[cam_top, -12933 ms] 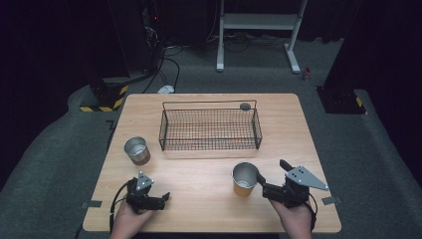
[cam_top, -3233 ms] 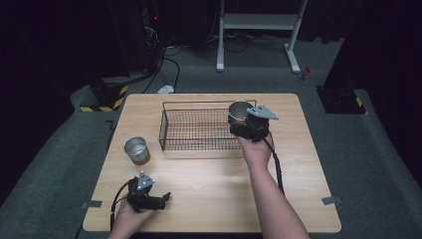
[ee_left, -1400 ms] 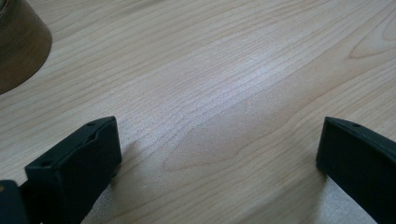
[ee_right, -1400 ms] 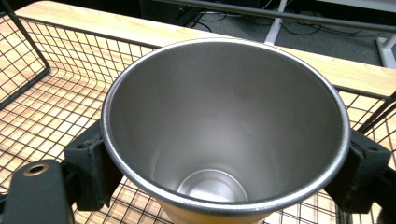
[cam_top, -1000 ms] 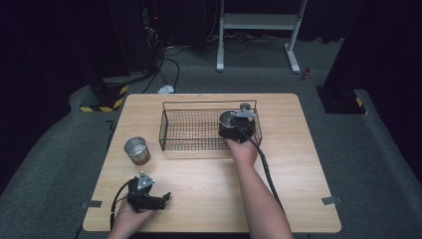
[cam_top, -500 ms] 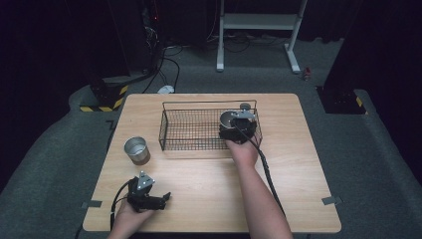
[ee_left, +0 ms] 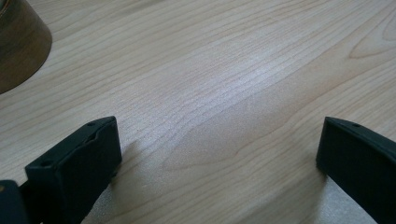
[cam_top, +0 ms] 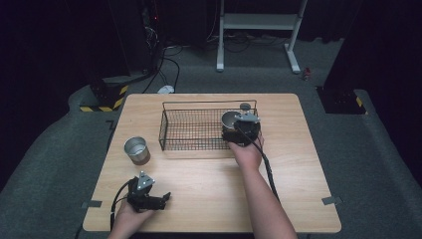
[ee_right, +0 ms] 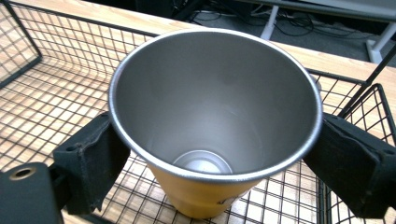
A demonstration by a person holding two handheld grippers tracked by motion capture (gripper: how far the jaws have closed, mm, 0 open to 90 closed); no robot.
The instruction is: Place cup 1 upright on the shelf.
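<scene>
Your right gripper (ee_right: 212,154) clamps a steel cup (ee_right: 215,112), centre frame: silver rim and inside, yellow outer wall, its dark print too cut off to read. It sits upright inside the wire basket (cam_top: 191,130)'s right end. Your left gripper (ee_left: 219,158) rests wide apart on the table (ee_left: 233,70).

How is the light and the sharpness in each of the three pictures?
High view: the table is evenly lit, the surroundings dark, detail soft. Left gripper view: pale glare on the wood, a soft shadow beside one jaw, the near jaws blurred. Right gripper view: the cup is sharp with a bright rim; the basket looks bent by the lens.
</scene>
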